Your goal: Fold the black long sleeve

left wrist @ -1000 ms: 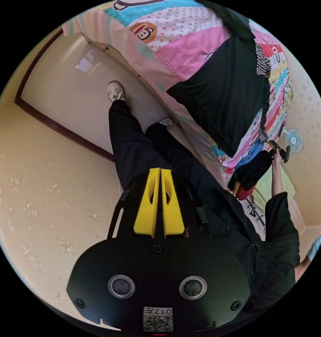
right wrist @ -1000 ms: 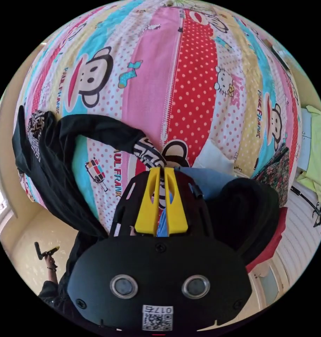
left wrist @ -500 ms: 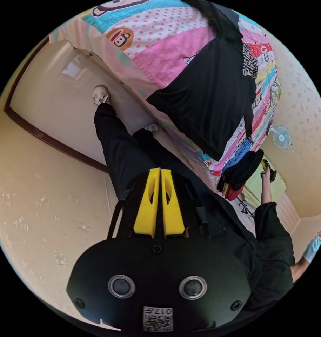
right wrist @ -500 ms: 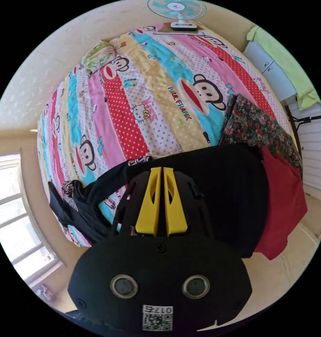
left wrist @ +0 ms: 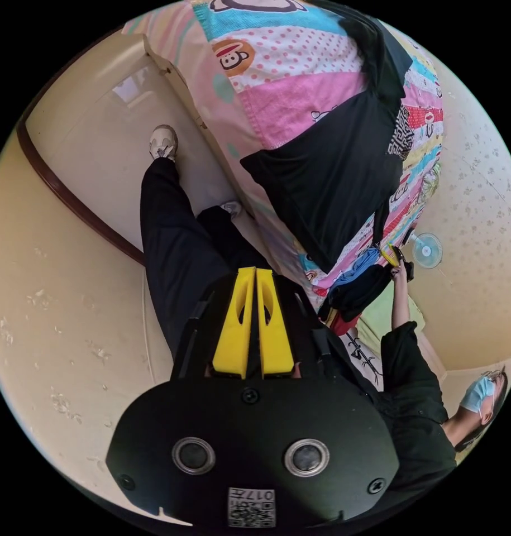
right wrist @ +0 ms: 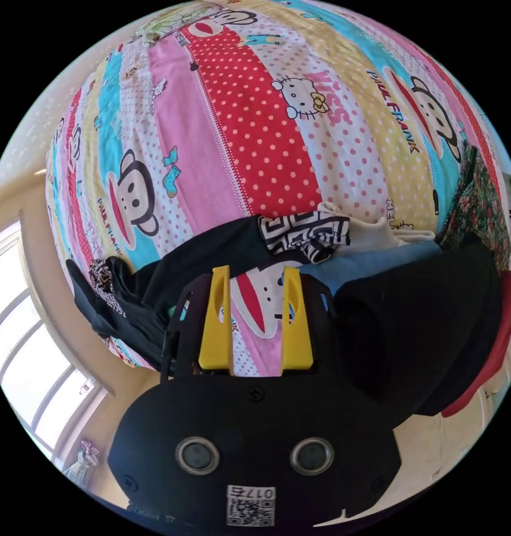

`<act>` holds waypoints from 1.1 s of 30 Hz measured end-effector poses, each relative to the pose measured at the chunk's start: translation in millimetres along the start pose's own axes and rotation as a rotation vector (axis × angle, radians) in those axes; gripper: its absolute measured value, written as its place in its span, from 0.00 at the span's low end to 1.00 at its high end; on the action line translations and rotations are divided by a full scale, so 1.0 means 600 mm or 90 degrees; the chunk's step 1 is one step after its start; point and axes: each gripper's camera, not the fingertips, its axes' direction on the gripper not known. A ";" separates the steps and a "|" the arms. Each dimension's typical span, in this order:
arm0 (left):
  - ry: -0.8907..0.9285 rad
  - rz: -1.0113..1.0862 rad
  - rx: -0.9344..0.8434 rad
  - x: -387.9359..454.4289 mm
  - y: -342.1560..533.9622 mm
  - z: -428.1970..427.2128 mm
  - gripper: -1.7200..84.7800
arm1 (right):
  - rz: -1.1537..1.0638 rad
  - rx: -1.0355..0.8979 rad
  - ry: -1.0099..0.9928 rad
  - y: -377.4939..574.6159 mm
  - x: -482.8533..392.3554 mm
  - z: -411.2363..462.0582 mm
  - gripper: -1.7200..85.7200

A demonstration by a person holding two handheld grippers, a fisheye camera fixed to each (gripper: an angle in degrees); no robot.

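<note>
Black long sleeve shirt (right wrist: 154, 273) lies on the bed (right wrist: 255, 128), its patterned cuff (right wrist: 302, 231) just past the gaping, empty right gripper (right wrist: 256, 279). Pinch the cuff squarely, I'd judge; left gripper (left wrist: 256, 277) is closed on nothing.

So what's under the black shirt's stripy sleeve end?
The patterned cuff of the black long sleeve lies on the cartoon bedspread, beside a white cloth. Whatever is directly beneath the cuff is covered.

The left gripper (left wrist: 254, 274) has its yellow jaws pressed together, holding nothing. Beyond it, the black shirt (left wrist: 328, 178) lies on the patterned bed cover (left wrist: 289, 72), beside the person's legs (left wrist: 177, 240).
</note>
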 end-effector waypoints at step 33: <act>0.016 0.235 0.023 0.115 0.000 -0.123 0.02 | -0.413 0.442 -0.188 0.046 -0.289 -0.067 0.07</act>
